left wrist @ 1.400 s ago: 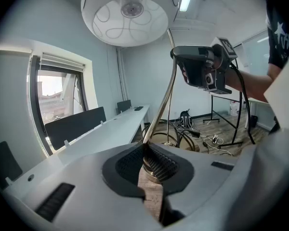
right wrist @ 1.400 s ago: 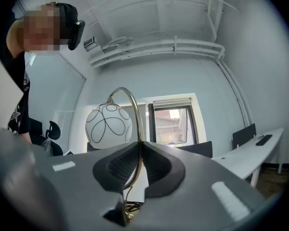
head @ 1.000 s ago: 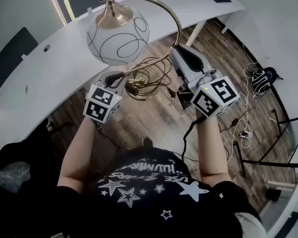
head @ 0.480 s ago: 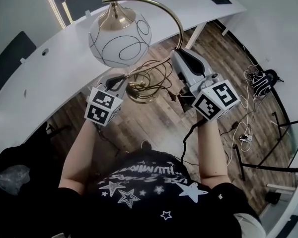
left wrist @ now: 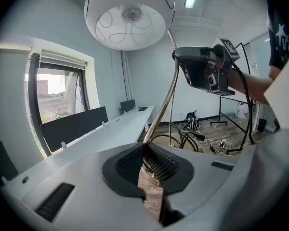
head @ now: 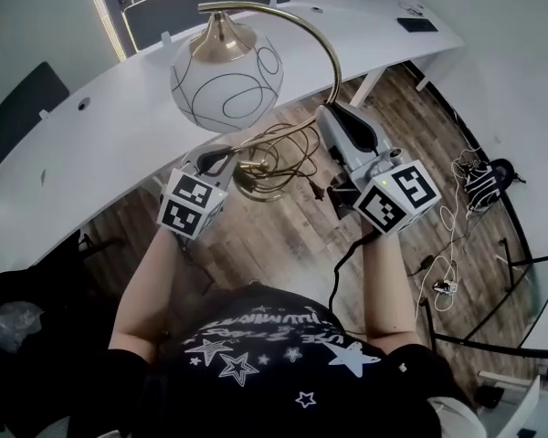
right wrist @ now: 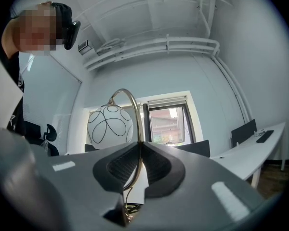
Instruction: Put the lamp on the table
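At 12 o'clock, over the wood floor, the brass arc lamp hangs just short of the white table. My left gripper is clenched on its lower stem and my right gripper on its upper stem. Over the last second the lamp has advanced toward the table, so set-down likely comes next.

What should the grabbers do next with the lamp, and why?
Probably carry the lamp forward until its base is over the white table, then lower it. Both the left gripper and the right gripper are shut on its brass stem, and the base hangs in the air above the wooden floor, short of the table's edge.
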`<state>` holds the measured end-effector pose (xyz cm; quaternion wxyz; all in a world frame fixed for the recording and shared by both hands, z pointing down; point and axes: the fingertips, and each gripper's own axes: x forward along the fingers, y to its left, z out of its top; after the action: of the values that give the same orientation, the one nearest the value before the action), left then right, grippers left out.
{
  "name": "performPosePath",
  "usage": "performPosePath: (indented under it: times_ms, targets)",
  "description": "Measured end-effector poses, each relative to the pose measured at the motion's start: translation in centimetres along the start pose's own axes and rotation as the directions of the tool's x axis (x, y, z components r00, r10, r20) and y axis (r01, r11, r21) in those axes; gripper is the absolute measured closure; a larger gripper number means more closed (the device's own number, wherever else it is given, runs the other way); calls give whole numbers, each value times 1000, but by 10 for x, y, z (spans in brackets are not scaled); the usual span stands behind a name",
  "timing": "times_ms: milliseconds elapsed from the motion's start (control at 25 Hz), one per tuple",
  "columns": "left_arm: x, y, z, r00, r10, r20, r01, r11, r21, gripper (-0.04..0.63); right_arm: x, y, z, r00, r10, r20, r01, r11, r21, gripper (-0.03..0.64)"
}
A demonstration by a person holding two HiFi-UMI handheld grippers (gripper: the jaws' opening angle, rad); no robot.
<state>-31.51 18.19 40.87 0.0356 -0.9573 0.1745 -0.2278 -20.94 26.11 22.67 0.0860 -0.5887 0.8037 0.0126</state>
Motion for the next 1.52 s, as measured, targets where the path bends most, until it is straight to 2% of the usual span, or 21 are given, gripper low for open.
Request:
performPosePath:
  times_ms: [160,320,800,1040,1200,1280,1520]
  targets:
    - [9,2,-1,999,21,28,-20,1000,-16,560,4,-6,-5,1000,17,4,-17,1000,-12,585]
    - [21,2,0,1000,1,30,-1,1000,-3,560,4,-15,-8,1000,6,4,-6,1000,-13,586]
    - [104,25,24,992,-117,45,117,993,3,560,28,-91,-11,997,-79,9,79,997,-3,586]
    - [150,68,44,986,-160,53,160,987,-5,560,78,-136,-7,995,-98,-3,98,995,-21,586]
    - [214,150,66,983,-181,42,180,984,16,560,157,-202,-12,990,-139,-16,138,990,-10,586]
    - [234,177,70,982,-183,37,182,983,26,560,182,-222,-15,989,-149,-17,149,989,-5,586]
    - [232,180,75,983,-174,54,173,984,32,560,185,-222,-13,993,-120,10,120,993,-7,586]
